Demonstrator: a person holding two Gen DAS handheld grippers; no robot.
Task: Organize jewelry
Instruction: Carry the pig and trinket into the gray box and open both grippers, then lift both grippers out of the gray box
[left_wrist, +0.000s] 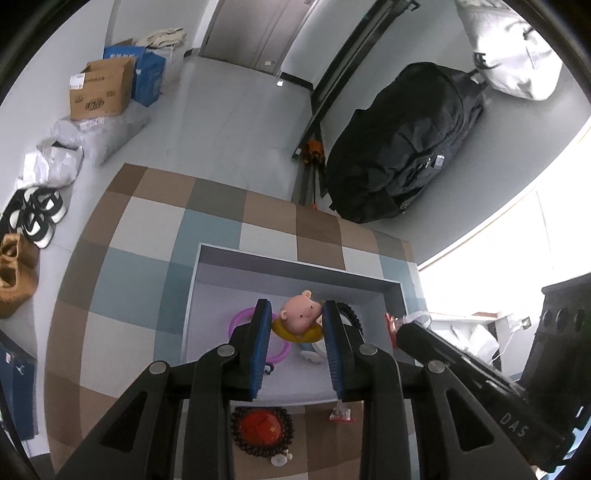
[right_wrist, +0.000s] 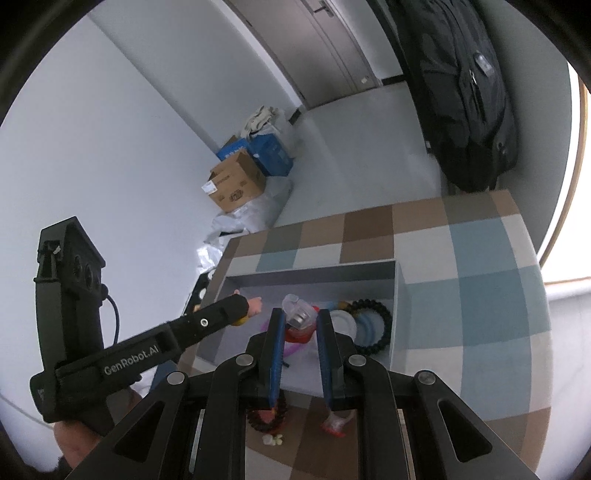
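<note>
Holding a pig charm (left_wrist: 301, 314) between the narrowed left tongs (left_wrist: 295, 314), I hover over the grey tray (left_wrist: 295, 267) on the checked counter (left_wrist: 147, 229). My right tongs (right_wrist: 299, 321) pinch a clear-and-red trinket (right_wrist: 298, 319) above the same tray. Already inside lie a pink ring (left_wrist: 240, 317), a black bead bracelet (right_wrist: 384, 325) and a blue bracelet (right_wrist: 369, 328). A brown bead bracelet (left_wrist: 262, 428) around a red badge (left_wrist: 260, 426), and a clip (left_wrist: 340, 411), wait on the counter just before the tray. Risk, as I judge it: both tongs crowd one tray, so they may collide, or a piece released from this height may bounce out over the wall.
</note>
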